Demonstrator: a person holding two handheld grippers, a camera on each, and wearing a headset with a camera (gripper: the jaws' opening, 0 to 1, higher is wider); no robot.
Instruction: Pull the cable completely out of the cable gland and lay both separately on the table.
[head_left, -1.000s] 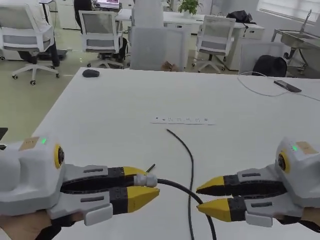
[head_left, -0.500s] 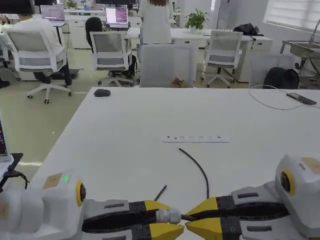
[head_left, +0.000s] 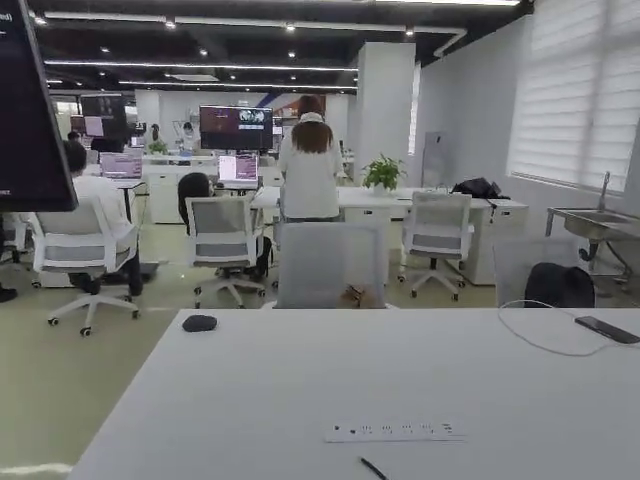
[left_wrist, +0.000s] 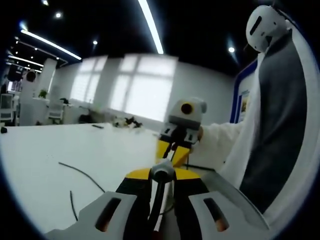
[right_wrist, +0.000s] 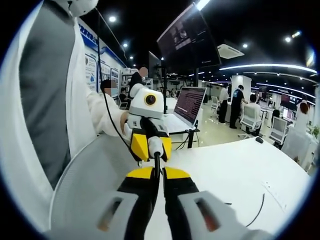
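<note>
Cable gland (right_wrist: 155, 146), a small pale fitting, is sitting clamped between the yellow tips of the left tongs (right_wrist: 152, 149), which are squeezing shut around it, raised above the white counter (right_wrist: 235, 170). Facing them tip to tip, the right tongs (right_wrist: 156, 173) are pinching the black cable (right_wrist: 156, 162) just beside the gland, their jaws drawn in so that only a thin slot is showing between them. A short run of cable is bridging the two pairs of tongs and is entering the gland, so the two parts are not yet separated. Both tools are hanging close in front of the person (left_wrist: 280, 125) holding them, whose white and grey clothing is rising behind each pair in the other's gripper view. The loose rest of the cable is lying on the counter, well apart from the tongs, curving across the bare white top. In the head view its black end is poking in at the near edge, just near of a white power strip (head_left: 395, 432). A black mouse (head_left: 199, 323) is resting at the counter's far left, and a dark phone (head_left: 607, 329) with a pale lead is lying at its far right. Beyond the counter, office chairs (head_left: 225, 240) are standing among desks, and an office worker (head_left: 310, 165) in white is standing with back turned.
</note>
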